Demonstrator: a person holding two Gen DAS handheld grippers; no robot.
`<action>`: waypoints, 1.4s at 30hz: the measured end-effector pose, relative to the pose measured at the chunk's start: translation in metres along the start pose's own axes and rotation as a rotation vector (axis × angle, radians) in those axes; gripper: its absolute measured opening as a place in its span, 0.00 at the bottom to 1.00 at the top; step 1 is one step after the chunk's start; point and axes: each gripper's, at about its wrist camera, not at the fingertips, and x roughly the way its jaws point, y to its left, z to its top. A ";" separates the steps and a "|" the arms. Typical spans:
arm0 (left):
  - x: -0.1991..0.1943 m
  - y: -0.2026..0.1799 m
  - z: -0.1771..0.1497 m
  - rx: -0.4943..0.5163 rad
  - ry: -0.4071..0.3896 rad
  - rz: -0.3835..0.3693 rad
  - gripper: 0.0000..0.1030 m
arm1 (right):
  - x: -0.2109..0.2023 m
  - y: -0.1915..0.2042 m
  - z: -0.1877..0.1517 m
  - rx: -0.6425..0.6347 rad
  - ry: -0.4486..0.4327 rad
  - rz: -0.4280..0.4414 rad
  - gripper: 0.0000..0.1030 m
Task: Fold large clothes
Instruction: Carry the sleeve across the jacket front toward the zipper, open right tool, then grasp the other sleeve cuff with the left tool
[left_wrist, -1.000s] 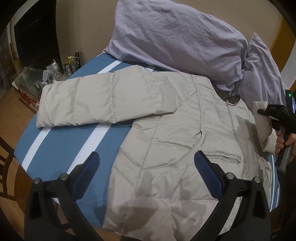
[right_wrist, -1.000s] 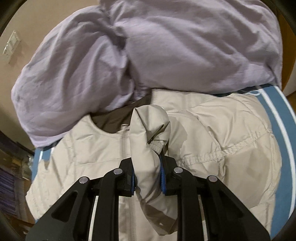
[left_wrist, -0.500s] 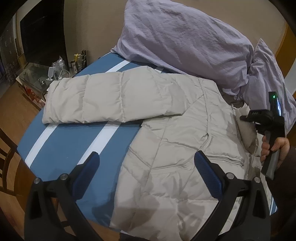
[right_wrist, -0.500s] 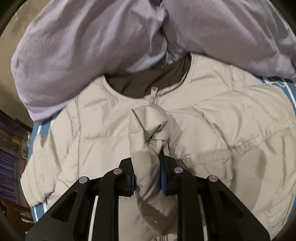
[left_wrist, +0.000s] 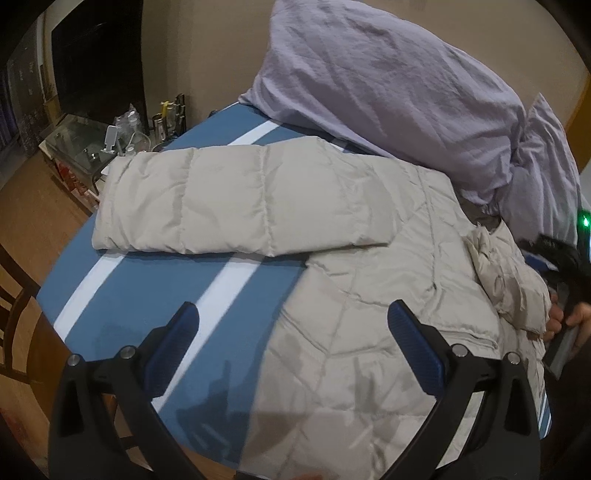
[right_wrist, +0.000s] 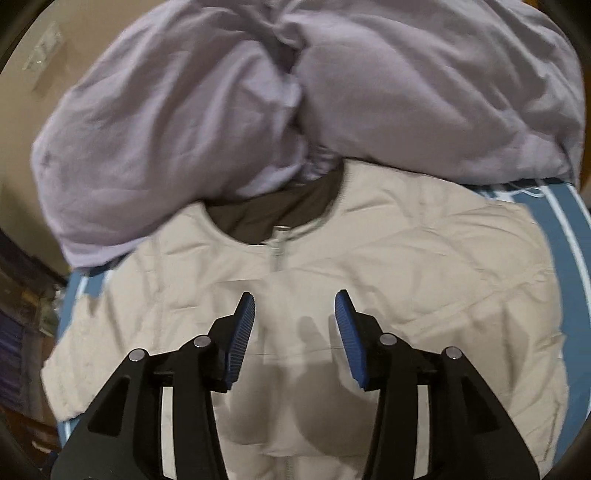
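Your left gripper (left_wrist: 291, 328) is hovering over the near edge of the bed, fingers (left_wrist: 415, 350) spread wide and holding nothing. Below it the beige puffer jacket (left_wrist: 369, 332) is lying face up on the blue striped sheet (left_wrist: 155, 291), filling the wrist view from centre out to 4 o'clock. One sleeve (left_wrist: 236, 206) is stretching flat toward 9 o'clock, its cuff near the bed corner. The other sleeve is lying bunched (left_wrist: 506, 280) on the chest at 3 o'clock, just beside your right hand (left_wrist: 569, 321).

Your right gripper (right_wrist: 294, 328) is sitting above the jacket's (right_wrist: 406, 266) front, blue pads (right_wrist: 347, 332) apart with nothing between them. Through that camera the zipper (right_wrist: 277, 254) is running straight up toward 12 o'clock, ending at the collar, where the dark lining (right_wrist: 273, 218) is showing. The pads' shadow is falling on the fabric between them.

A lilac duvet (right_wrist: 295, 103) is piling up at the head of the bed from 10 to 2 o'clock, its lower edge touching the collar. In the left wrist view a glass cabinet (left_wrist: 77, 147) with bottles on top is standing off the bed at 10 o'clock, and a wooden chair (left_wrist: 14, 302) is showing at 8 o'clock.
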 end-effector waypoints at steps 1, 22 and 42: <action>0.001 0.003 0.002 -0.003 0.000 0.004 0.98 | 0.003 -0.003 -0.001 -0.003 0.010 -0.016 0.46; 0.033 0.108 0.059 -0.189 -0.005 0.194 0.98 | 0.057 0.055 -0.065 -0.278 0.034 -0.232 0.61; 0.092 0.203 0.078 -0.404 0.093 0.184 0.80 | -0.010 0.021 -0.068 -0.161 0.016 -0.097 0.74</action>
